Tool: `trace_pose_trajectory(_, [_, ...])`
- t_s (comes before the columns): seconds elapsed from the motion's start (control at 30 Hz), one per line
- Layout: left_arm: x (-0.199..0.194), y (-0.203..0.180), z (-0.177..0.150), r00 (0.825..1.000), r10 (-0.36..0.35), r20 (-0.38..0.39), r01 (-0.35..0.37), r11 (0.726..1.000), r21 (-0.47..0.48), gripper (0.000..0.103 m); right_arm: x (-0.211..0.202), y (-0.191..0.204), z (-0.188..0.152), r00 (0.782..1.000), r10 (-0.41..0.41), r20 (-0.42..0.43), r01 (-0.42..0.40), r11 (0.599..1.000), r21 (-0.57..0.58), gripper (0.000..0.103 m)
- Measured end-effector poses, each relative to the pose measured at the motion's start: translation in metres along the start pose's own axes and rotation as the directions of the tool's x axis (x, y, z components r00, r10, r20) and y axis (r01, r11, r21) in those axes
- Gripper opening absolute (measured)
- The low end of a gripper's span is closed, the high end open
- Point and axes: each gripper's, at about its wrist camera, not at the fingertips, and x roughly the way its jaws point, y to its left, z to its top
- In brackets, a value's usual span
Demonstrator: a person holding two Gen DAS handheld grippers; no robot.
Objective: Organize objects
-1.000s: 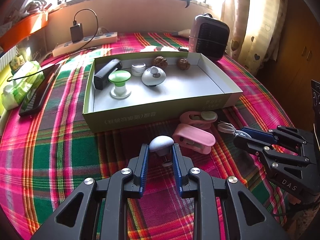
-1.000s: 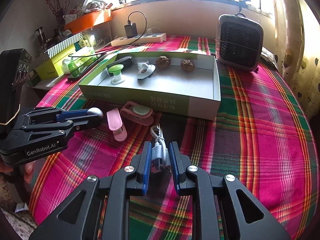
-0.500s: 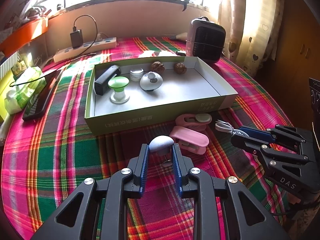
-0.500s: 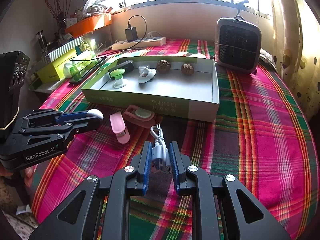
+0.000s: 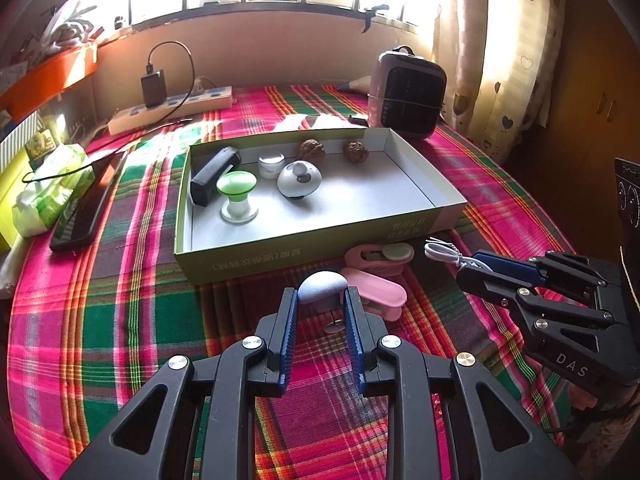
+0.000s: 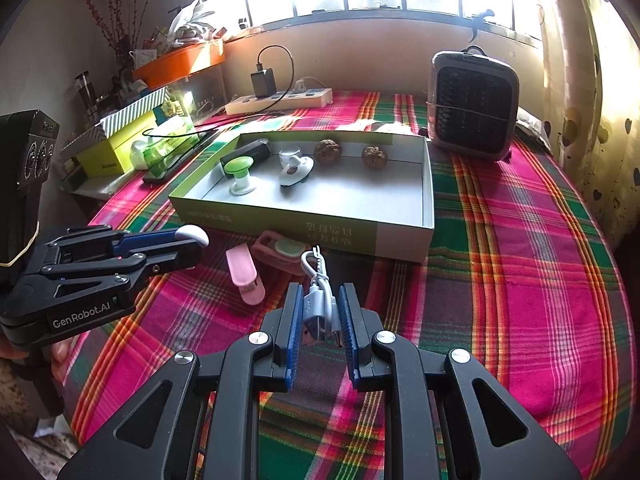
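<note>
Grips unchanged across the last second: the left gripper (image 5: pixel 321 306) holds its jaws narrowed on the grey knob (image 5: pixel 322 287), and the right gripper (image 6: pixel 319 312) stays nearly shut on the white cable (image 6: pixel 318 304). Both loads hang clear of the plaid cloth (image 6: pixel 520 280), just short of the box (image 5: pixel 304 256), and the box looks a touch farther off than a second ago. Two pink clips (image 5: pixel 374 290) lie on the cloth by its near wall. My read: both pickups are done, and the carry into the box comes next.
</note>
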Motion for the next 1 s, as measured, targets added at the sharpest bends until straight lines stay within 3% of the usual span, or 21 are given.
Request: trace_pose_trajectory(1.0, [0.006, 0.015, 0.042, 0.999, -0.004, 0.042, 0.006, 0.999, -0.037, 0.021, 0.008, -0.008, 0.040, 0.999, -0.011, 0.047, 0.010, 1.000, 0.006, 0.020])
